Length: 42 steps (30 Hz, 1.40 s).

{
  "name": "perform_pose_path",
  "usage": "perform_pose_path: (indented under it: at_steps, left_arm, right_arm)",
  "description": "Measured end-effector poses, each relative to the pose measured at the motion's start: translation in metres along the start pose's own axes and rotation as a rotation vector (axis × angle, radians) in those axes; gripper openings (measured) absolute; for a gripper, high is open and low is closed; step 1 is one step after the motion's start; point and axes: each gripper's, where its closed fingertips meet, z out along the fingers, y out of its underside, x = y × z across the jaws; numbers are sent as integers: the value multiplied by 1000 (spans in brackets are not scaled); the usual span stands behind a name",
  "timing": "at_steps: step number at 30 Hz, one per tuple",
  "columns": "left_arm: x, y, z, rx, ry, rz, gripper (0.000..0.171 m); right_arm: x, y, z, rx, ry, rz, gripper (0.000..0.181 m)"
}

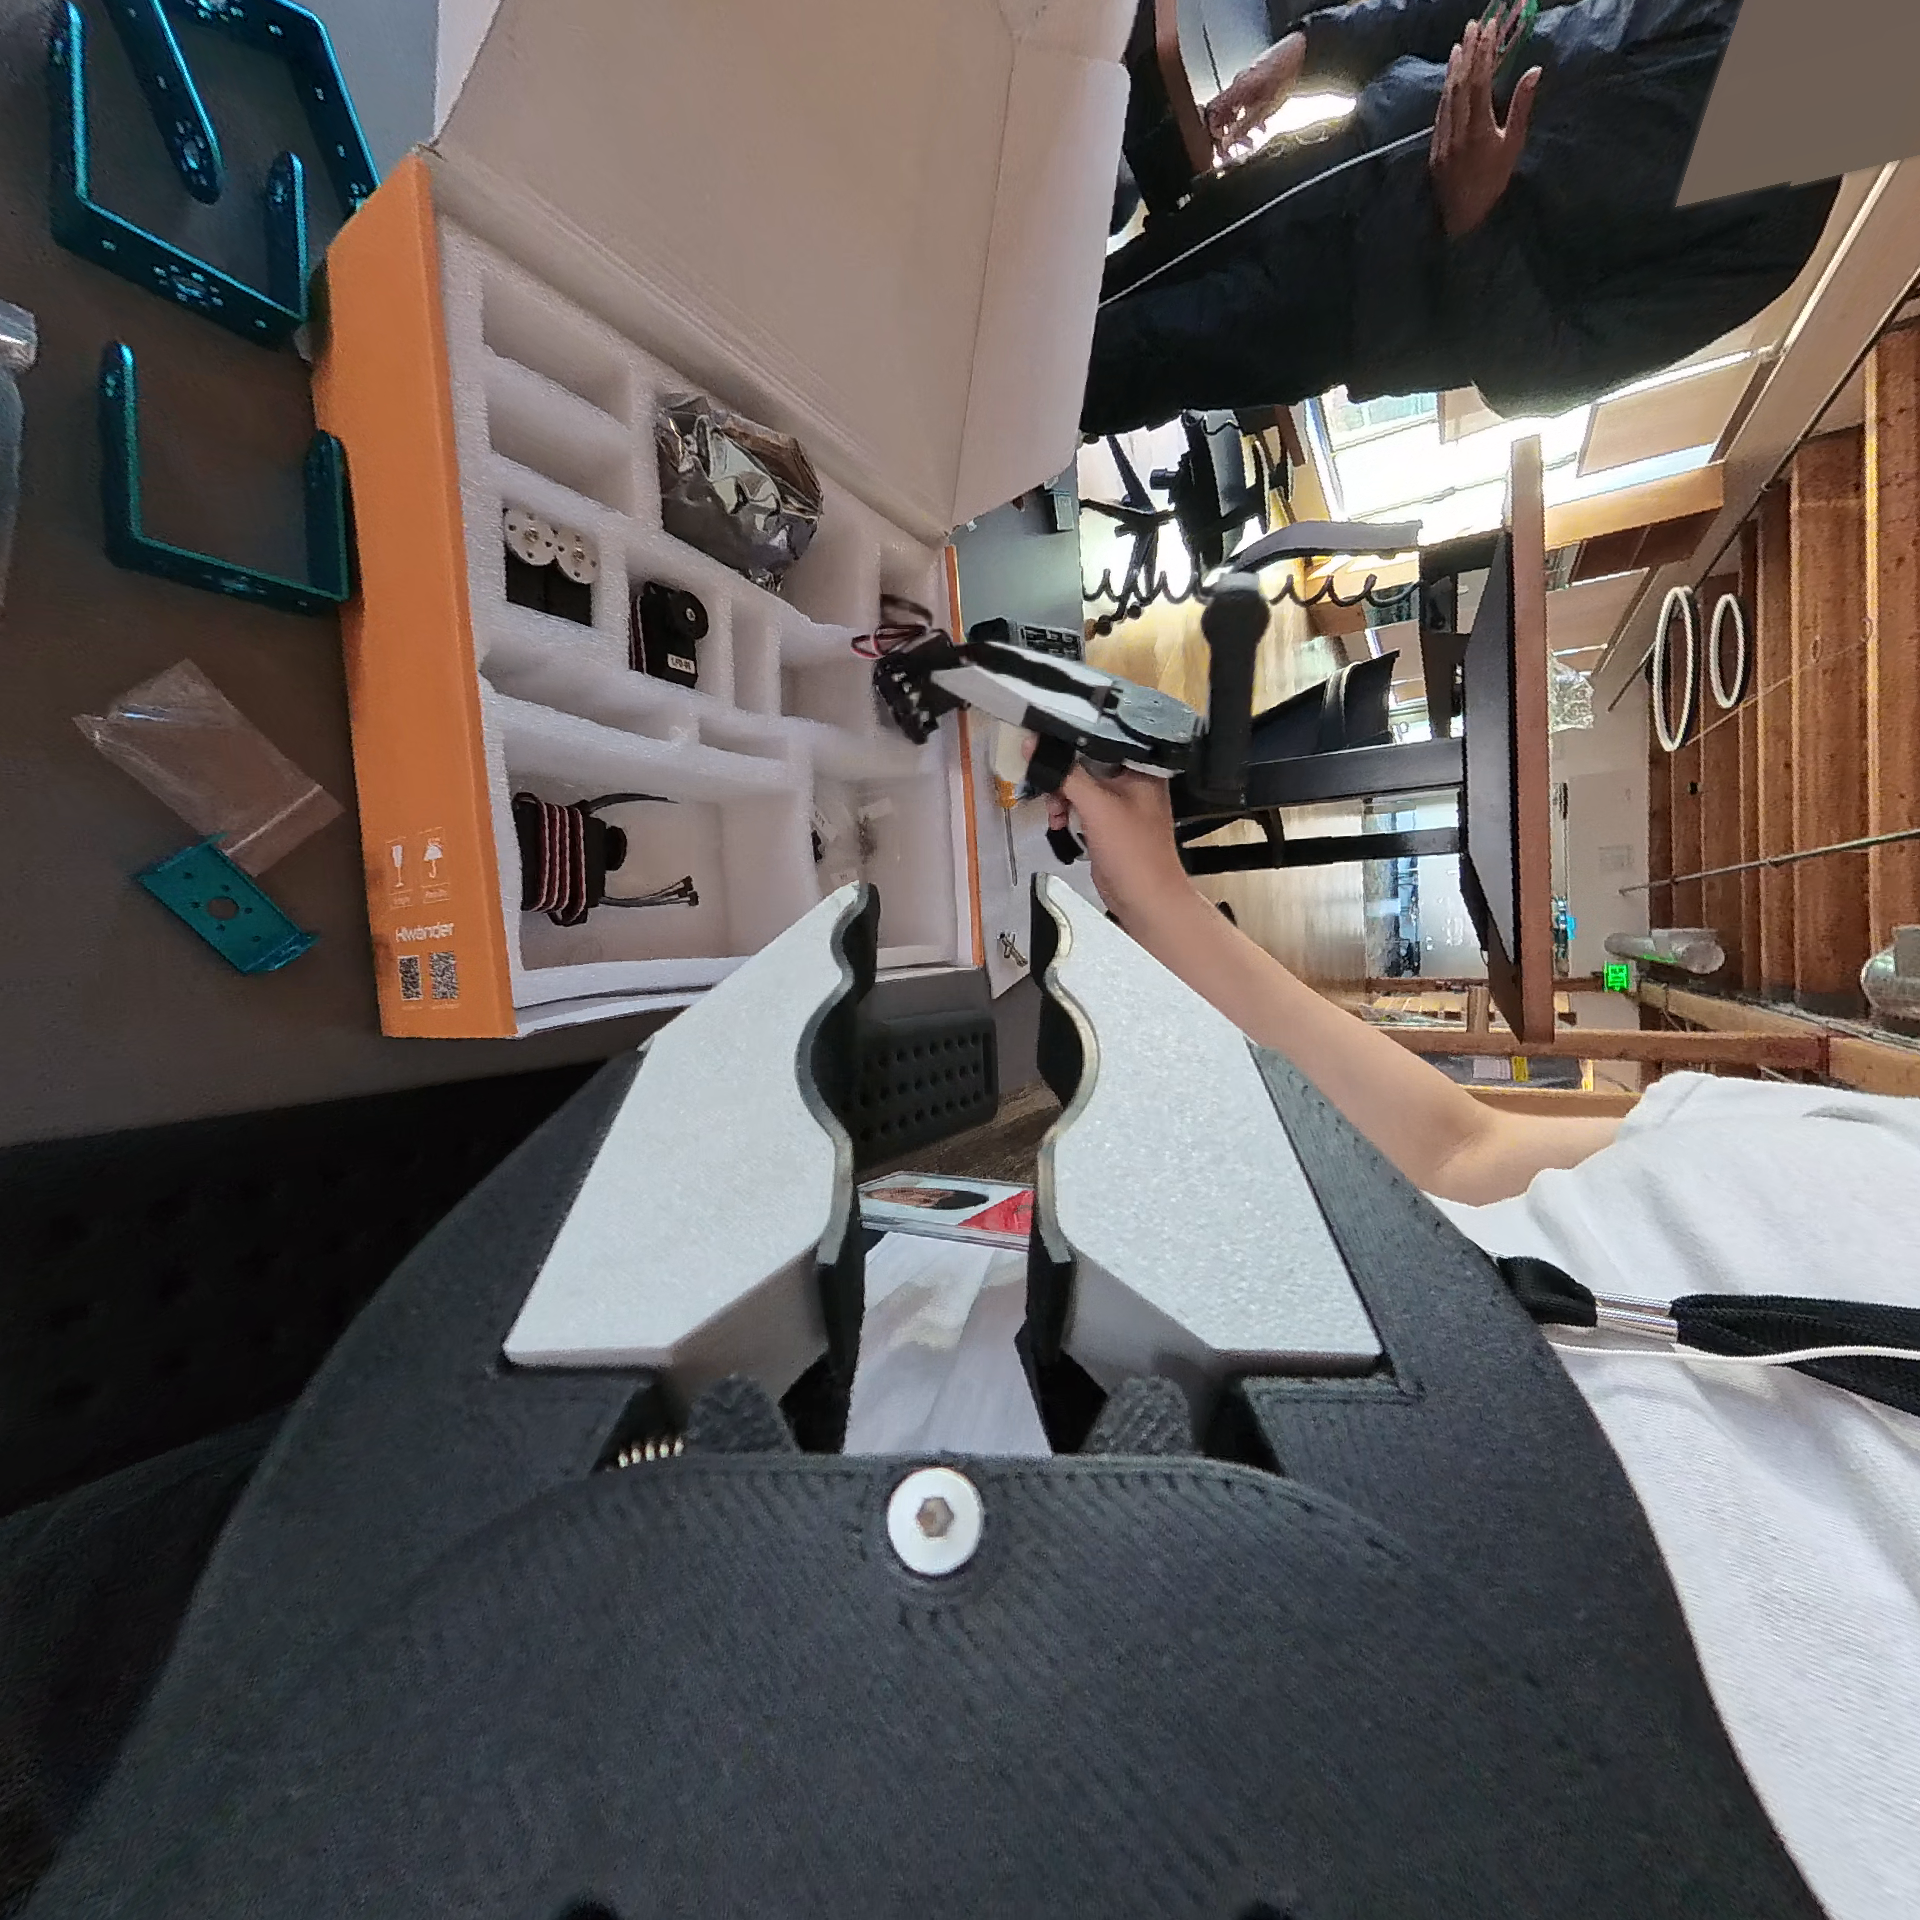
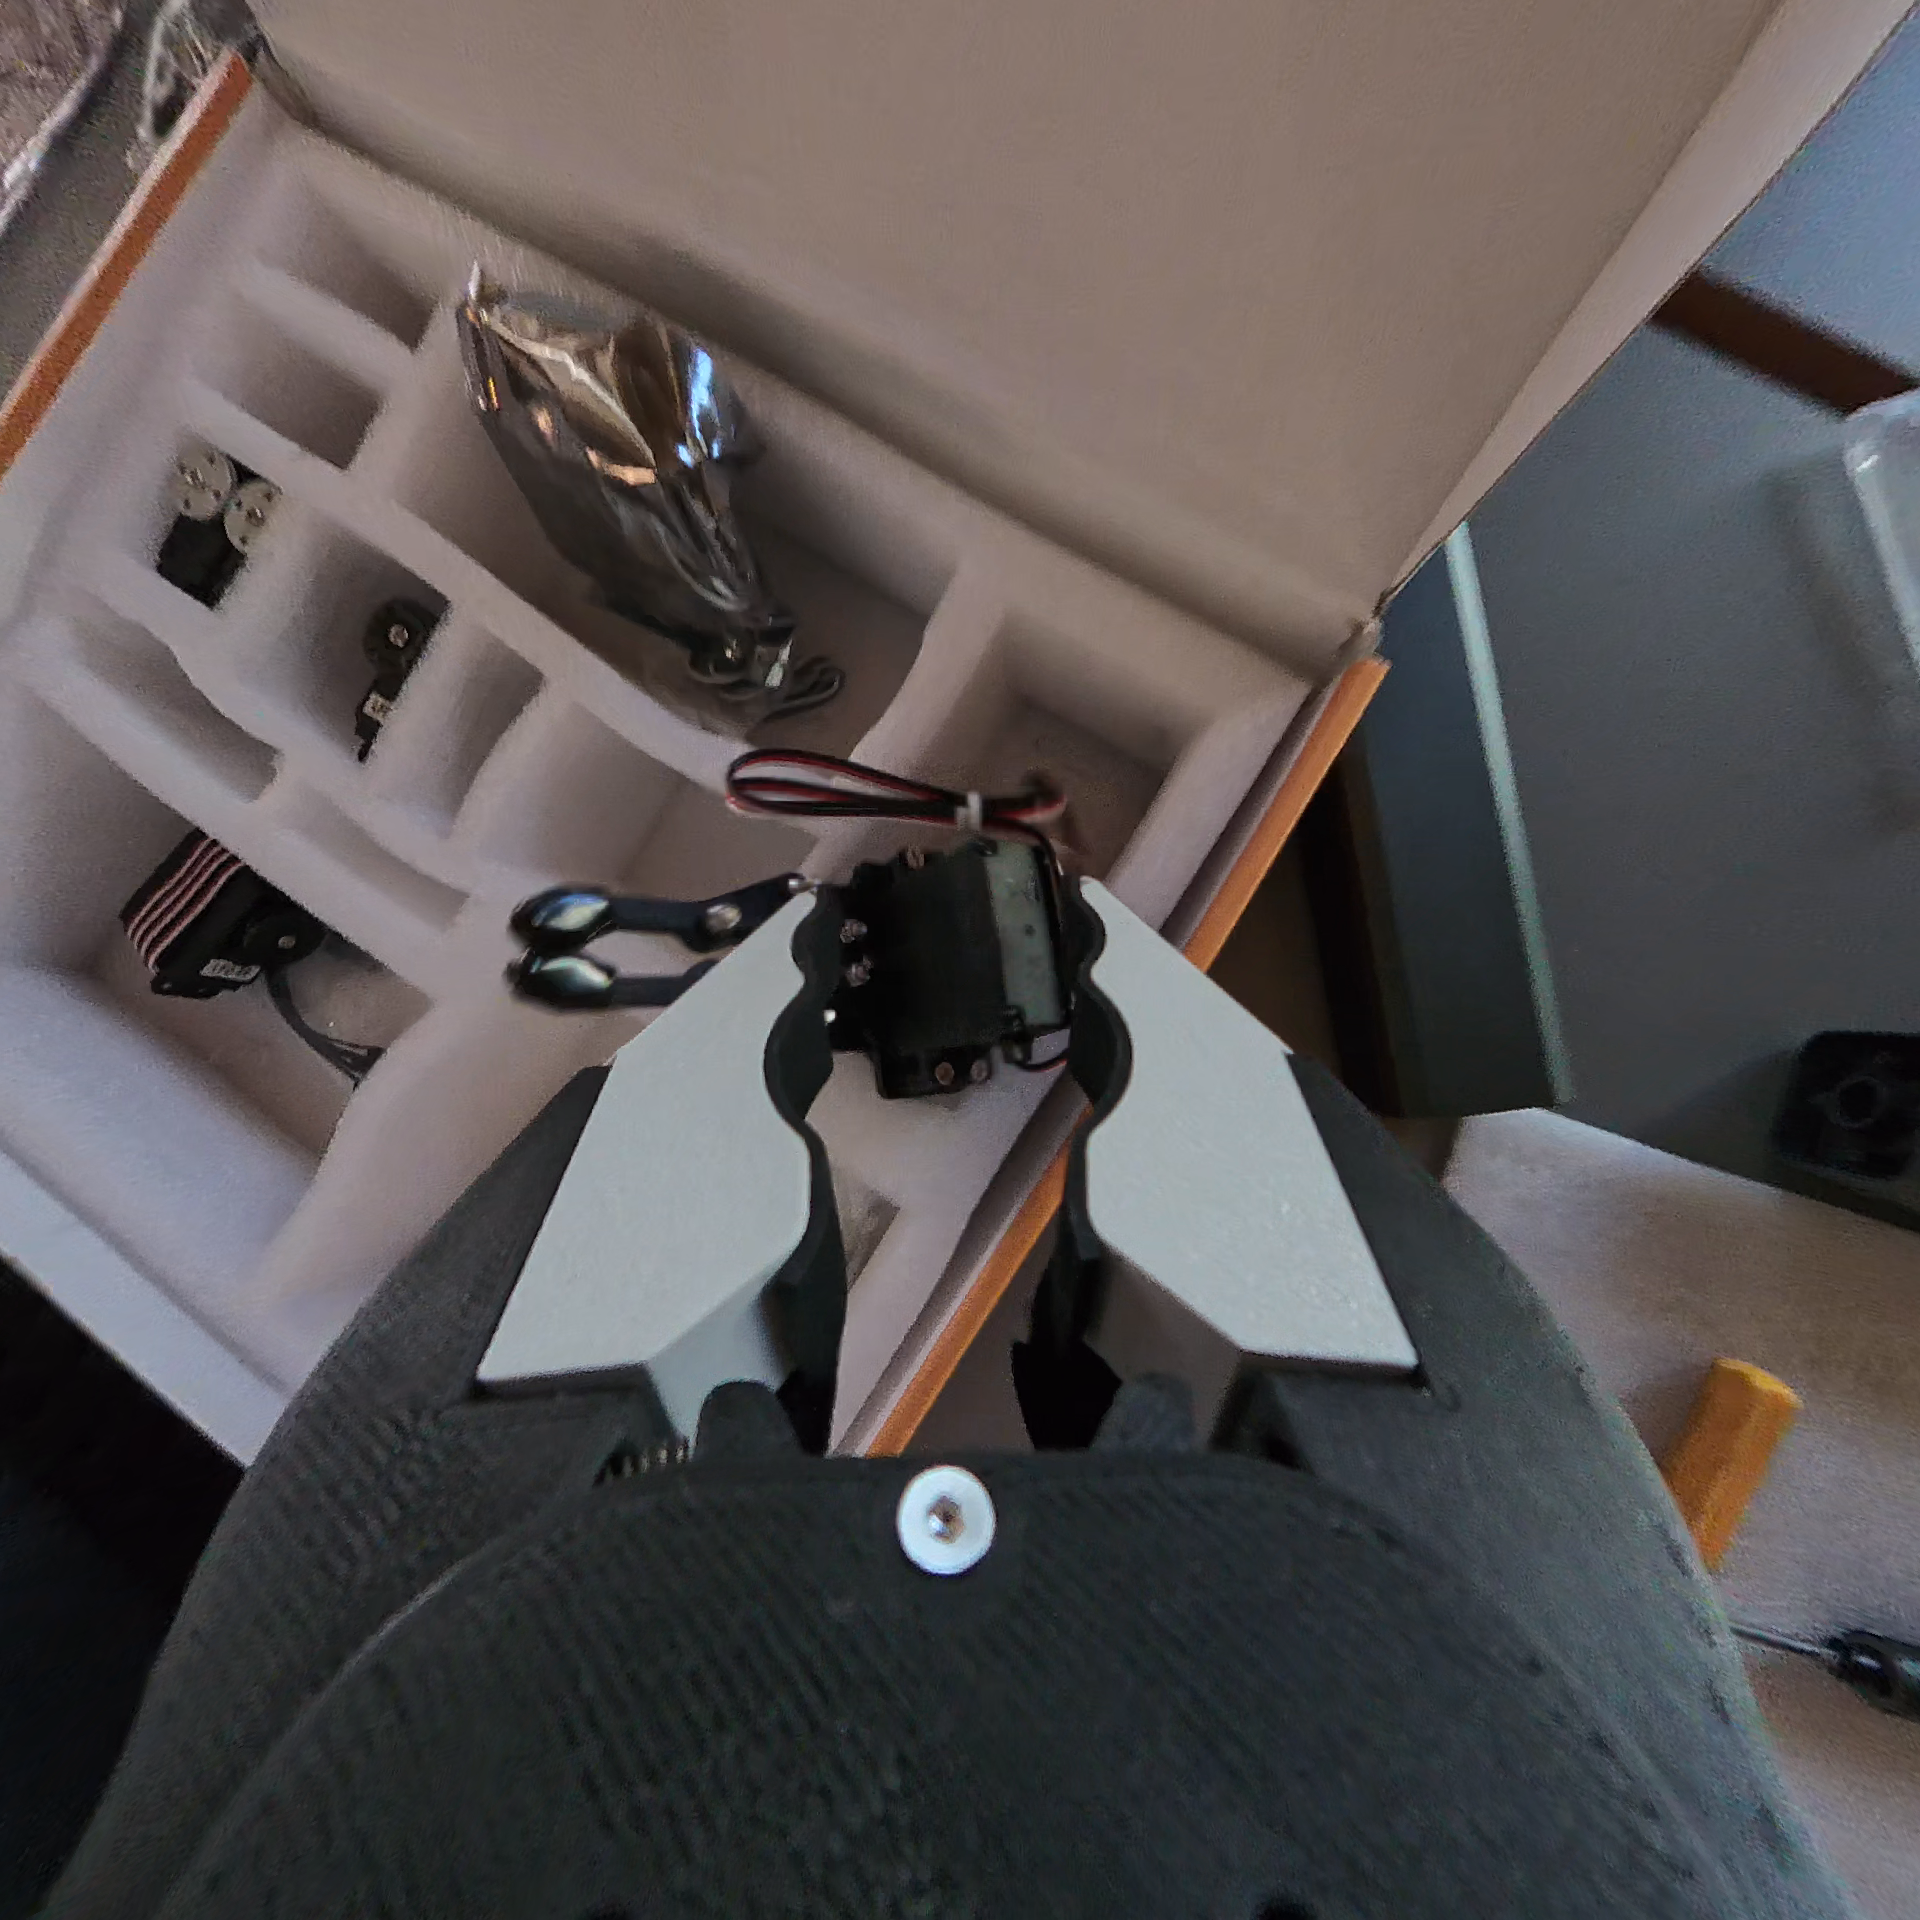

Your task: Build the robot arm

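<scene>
The right gripper [image 2: 951,914] is clamped on a small black servo claw [image 2: 940,971], its jaws pressing the motor body from both sides while the thin black pincer arms [image 2: 623,940] stick out to the left of the tips and a bundled red-black-white lead [image 2: 883,795] loops just beyond them. The piece looks light and rigid, but the pincer arms and lead seem delicate, so the boxy motor body appears the safest hold. It hangs over the white foam tray [image 2: 343,1091] of the orange-sided box [image 1: 416,623], whose raised lid [image 2: 1039,260] stands close ahead. Further left in the tray sit a crinkled silver bag [image 2: 613,457], other black servos [image 2: 208,540] and a striped cable coil [image 2: 182,894]. The left gripper [image 1: 951,914] stands apart, empty, well back from the box; teal metal brackets [image 1: 223,499] lie far left.
</scene>
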Motion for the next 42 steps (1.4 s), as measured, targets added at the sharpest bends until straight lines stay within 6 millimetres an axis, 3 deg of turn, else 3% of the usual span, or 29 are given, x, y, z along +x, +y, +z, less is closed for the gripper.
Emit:
perform_pose_path:
  at_steps: [5,12,14,17,20,23,26,32,38,42]
  left_arm:
    - [-4,-4,-1,14,-1,-10,27]
    - [-7,-7,-6,33,-6,-19,27]
    - [-10,-6,-8,39,-10,-26,27]
    - [-15,-5,-10,43,-11,-41,27]
    - [-17,-5,-10,42,-10,-45,27]
    - [-14,-4,-10,39,-7,-35,27]
    - [-12,-3,-14,46,-16,-18,27]
    - [-22,7,-29,101,-12,-67,27]
    - [-30,13,-30,111,5,-85,27]
    - [-28,13,-26,112,24,-71,27]
  right_arm:
    - [-8,-22,-2,14,0,-94,42]
    - [-48,-45,9,51,-101,-230,41]
    - [-73,-54,7,90,-193,-265,38]
    - [-126,-68,13,124,-351,-310,31]
    - [-177,-83,38,118,-442,-417,26]
    - [-206,-80,78,31,-465,-572,25]
    - [-210,-71,105,-94,-444,-654,24]
    - [-210,-63,121,-201,-413,-739,16]
    - [-209,-60,120,-322,-329,-801,19]
    - [-207,-52,114,-448,-306,-662,23]
